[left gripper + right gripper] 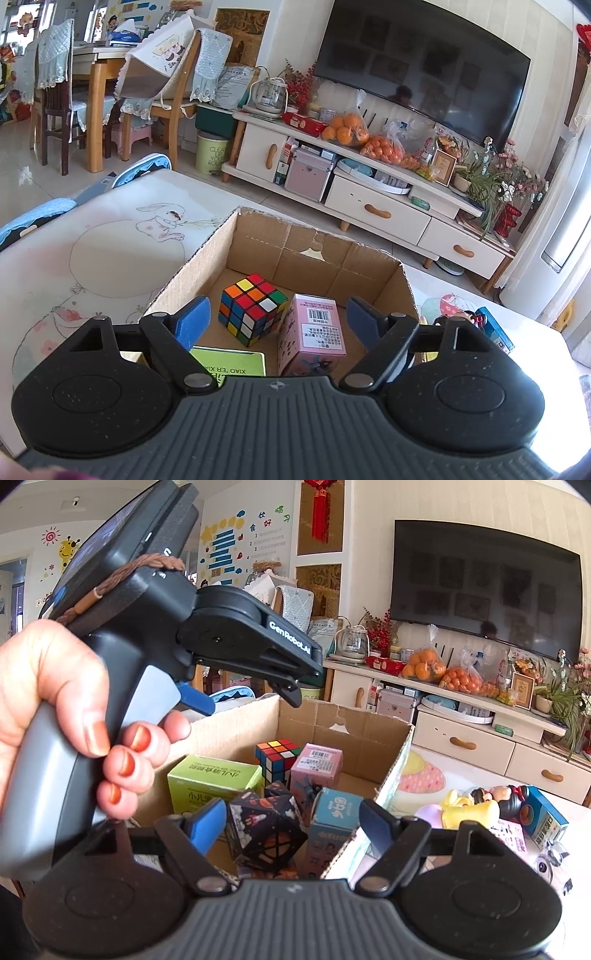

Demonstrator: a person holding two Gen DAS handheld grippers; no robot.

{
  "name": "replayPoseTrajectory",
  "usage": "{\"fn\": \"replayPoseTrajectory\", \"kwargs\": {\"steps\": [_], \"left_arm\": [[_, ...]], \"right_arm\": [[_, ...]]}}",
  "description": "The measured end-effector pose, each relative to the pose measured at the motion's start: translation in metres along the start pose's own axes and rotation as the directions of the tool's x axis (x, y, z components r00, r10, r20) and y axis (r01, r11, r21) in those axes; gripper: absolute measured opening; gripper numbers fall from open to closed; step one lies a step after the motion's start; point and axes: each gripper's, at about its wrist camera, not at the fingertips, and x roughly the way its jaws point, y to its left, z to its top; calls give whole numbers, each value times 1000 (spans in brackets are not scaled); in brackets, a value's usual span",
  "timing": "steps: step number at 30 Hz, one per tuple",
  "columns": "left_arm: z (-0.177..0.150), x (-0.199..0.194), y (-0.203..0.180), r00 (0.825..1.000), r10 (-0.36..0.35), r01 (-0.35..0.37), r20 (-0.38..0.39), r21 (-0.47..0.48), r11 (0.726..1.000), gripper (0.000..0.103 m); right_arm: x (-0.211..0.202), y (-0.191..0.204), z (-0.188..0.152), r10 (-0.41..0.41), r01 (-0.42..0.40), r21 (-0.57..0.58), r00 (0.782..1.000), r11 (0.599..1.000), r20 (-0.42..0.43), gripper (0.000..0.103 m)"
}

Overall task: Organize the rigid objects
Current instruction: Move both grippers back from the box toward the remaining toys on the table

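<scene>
The left claw (277, 317), jaws spread wide and empty, hangs over a cardboard box (255, 240) on the surface (92, 258); inside sit a puzzle cube (253, 308), a pink carton (314, 332) to its right, and a green carton (229, 362) nearest.

A low table (110, 236) covered with a pale cloth printed with a rabbit and a balloon is carrying everything here. An open cardboard box (373, 266) is sitting on it toward the near middle, with bare cloth stretching out to its left. To the right of the box, a small cluster is lying directly on the cloth: a yellow figurine (476, 810), a dark-haired doll (509, 797) just beyond it, a blue carton (545, 818) at the far right, and a pink card (511, 836) nearer the front.
</scene>
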Motion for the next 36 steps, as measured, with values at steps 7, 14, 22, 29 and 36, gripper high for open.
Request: {"fn": "replayPoseTrajectory", "kwargs": {"steps": [7, 14, 22, 29, 36], "left_arm": [[-1, -1, -2, 1000, -14, 14, -2, 17, 1000, 101], [-1, -2, 1, 1000, -29, 29, -4, 39, 999, 102], [-2, -1, 0, 999, -44, 45, -8, 71, 996, 102], [-3, 0, 1, 998, -59, 60, -12, 108, 992, 102], [-3, 2, 0, 997, -71, 72, -13, 139, 988, 102]], "right_arm": [[-5, -6, -3, -16, 16, 7, 1000, 1000, 2, 83], [-11, -18, -7, -35, 35, 19, 999, 999, 5, 85], [-19, -39, -12, -60, 59, 48, 998, 997, 6, 87], [-27, -60, -17, -86, 85, 81, 996, 993, 14, 91], [-35, -80, -20, -112, 109, 114, 993, 988, 26, 91]]}}
